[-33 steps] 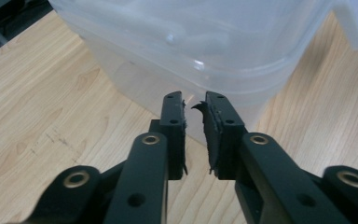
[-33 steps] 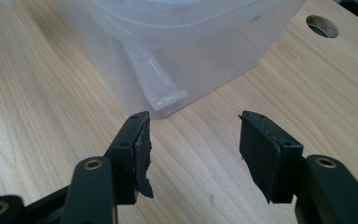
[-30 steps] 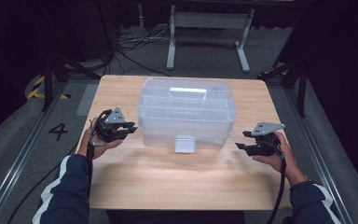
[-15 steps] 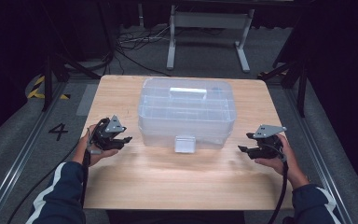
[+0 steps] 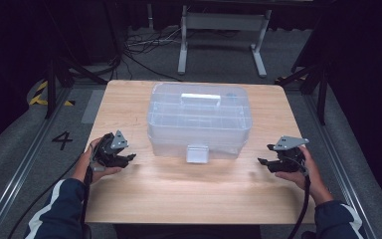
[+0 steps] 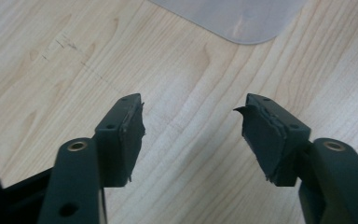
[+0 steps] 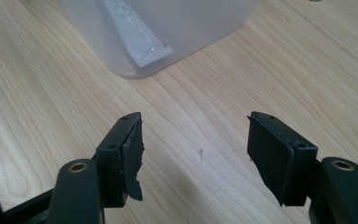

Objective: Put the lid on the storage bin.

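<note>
A clear plastic storage box (image 5: 199, 119) with a lid handle and a front latch (image 5: 197, 153) stands in the middle of the wooden table (image 5: 179, 199). To the left of the box my left gripper (image 5: 128, 158) hovers low over the wood; its jaws have just been opening and hold nothing. In the left gripper view the left gripper (image 6: 193, 105) is open over bare wood, with a corner of the box (image 6: 228, 18) ahead. To the right of the box my right gripper (image 5: 263, 162) points at it. Its jaws have also just been opening, and the right gripper (image 7: 196, 119) is empty, facing the box (image 7: 177, 18).
A metal stand (image 5: 224, 30) and loose cables (image 5: 139, 55) lie on the floor beyond the table. A floor mark "4" (image 5: 62, 140) and a rail run along the left side. Bare wood stretches along the near edge in front of the box.
The left gripper has come down and nearer to the table's front edge, away from the box's side, and its jaws stand wider. The right gripper has hardly moved.
</note>
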### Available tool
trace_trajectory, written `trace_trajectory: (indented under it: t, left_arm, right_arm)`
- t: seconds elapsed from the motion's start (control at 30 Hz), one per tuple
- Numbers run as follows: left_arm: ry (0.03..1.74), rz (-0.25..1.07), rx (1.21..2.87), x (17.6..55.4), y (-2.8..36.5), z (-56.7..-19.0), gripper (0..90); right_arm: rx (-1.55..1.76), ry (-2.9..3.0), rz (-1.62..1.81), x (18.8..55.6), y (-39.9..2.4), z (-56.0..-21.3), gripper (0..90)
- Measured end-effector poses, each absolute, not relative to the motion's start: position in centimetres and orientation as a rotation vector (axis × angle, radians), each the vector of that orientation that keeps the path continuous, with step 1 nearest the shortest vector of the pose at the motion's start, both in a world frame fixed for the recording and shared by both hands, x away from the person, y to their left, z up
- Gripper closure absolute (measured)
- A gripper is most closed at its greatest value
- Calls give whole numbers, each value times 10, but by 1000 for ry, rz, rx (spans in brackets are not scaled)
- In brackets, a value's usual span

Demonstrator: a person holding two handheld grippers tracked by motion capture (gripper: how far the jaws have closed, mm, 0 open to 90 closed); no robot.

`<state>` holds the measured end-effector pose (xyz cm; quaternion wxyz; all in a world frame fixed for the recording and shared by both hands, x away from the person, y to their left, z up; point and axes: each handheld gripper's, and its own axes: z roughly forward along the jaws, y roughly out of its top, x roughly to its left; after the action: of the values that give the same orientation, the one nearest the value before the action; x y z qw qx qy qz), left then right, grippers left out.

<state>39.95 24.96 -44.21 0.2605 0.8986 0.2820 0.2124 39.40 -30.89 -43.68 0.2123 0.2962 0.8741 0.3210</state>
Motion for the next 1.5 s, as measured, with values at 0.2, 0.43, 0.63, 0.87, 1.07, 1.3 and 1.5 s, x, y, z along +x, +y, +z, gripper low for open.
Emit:
trace_trajectory:
  t: [0.2, 0.43, 0.63, 0.87, 1.07, 1.3, 1.5]
  left_arm:
    - [769, 563, 2450, 394, 252, -448, 334]
    - [787, 549, 2444, 385, 257, -458, 290]
    - [801, 499, 2415, 375, 262, -467, 250]
    - [827, 433, 2345, 364, 268, -472, 225]
    - [906, 351, 2229, 359, 276, -482, 183]
    - [920, 353, 2227, 358, 277, -482, 162]
    - [926, 354, 2226, 358, 276, -482, 158]
  right_arm:
    - [839, 2420, 875, 390, -315, -440, 342]
    - [874, 2400, 863, 384, -323, -446, 323]
    - [897, 2389, 857, 377, -333, -452, 309]
    - [958, 2392, 880, 369, -345, -466, 294]
    - [1028, 2377, 924, 365, -355, -478, 273]
    - [1137, 2321, 1041, 363, -368, -487, 235]
    - [1142, 2320, 1039, 363, -368, -487, 229]
